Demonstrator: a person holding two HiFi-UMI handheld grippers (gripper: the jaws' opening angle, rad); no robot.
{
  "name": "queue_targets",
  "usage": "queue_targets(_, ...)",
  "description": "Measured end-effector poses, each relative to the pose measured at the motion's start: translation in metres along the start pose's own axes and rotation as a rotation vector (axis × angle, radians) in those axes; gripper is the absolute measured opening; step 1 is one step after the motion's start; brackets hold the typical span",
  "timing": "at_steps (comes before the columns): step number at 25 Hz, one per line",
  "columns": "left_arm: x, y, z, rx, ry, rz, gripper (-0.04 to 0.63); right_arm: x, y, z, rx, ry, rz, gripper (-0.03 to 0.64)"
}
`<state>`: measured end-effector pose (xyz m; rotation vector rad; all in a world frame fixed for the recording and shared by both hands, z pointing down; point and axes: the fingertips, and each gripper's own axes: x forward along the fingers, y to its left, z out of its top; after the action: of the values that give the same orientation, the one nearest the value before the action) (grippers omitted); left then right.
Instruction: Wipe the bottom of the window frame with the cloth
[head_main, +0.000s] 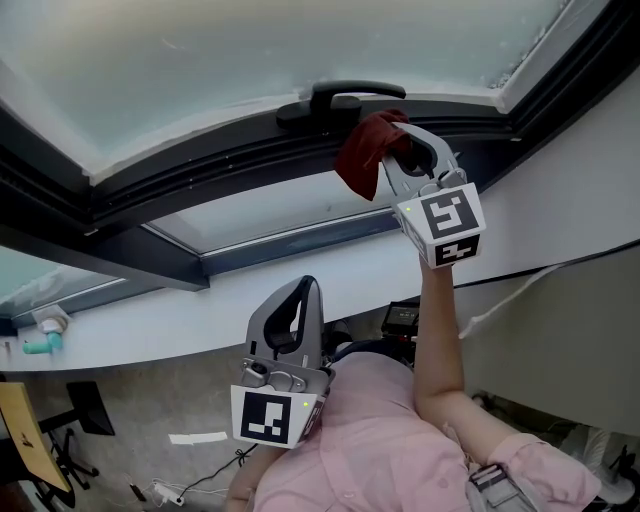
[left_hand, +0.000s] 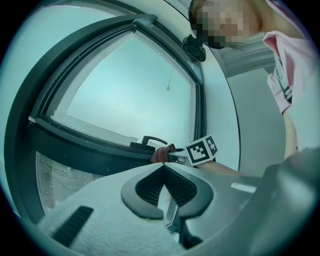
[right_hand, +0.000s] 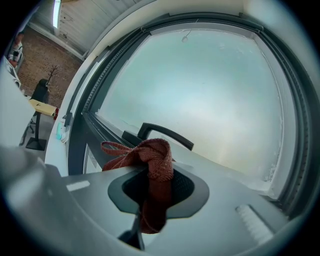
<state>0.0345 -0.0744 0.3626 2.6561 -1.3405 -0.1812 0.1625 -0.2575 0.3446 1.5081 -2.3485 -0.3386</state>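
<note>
Cloth (head_main: 360, 160) sits clamped in the right gripper (head_main: 398, 140), just beside the handle (head_main: 340, 95) on the window frame (head_main: 230, 160) bottom rail. Snagging on that handle could tug it loose (only a narrow fold looks pinched). Left gripper (head_main: 303, 290) rests closed and empty, lower down. Dark frame, frosted glass (head_main: 250, 50), white sill (head_main: 150, 330), cables on the floor (head_main: 150, 410).

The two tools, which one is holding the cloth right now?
The right tool, raised to the window frame, is shut on the red cloth. The left tool, held low, is shut with nothing between its jaws.
</note>
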Motion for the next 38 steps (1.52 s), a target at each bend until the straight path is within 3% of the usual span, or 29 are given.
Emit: queue_targets(38, 0.046, -0.052, -0.02, -0.002, 0.027, -0.026, -0.006, -0.024, -0.063, -0.028, 0.036, -0.029, -0.001, 0.061)
